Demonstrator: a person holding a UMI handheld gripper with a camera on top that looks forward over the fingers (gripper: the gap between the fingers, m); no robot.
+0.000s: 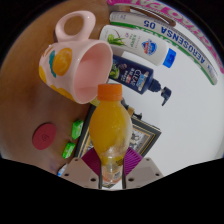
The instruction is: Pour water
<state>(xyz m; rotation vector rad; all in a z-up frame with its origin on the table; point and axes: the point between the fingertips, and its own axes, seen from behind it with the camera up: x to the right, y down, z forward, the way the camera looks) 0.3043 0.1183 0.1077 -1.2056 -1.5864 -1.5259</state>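
The gripper points forward over a tan table, its fingers pinching an orange-filled bottle. A pink mug lies tipped at eleven o'clock.

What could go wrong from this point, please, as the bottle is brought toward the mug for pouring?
1. The orange bottle, held between the gripper fingers, still has its cap on, so nothing may pour.
2. The pink mug looks tipped on its side; liquid would likely run out.
3. The toiletry bottles lie close beside the mug and could be knocked.
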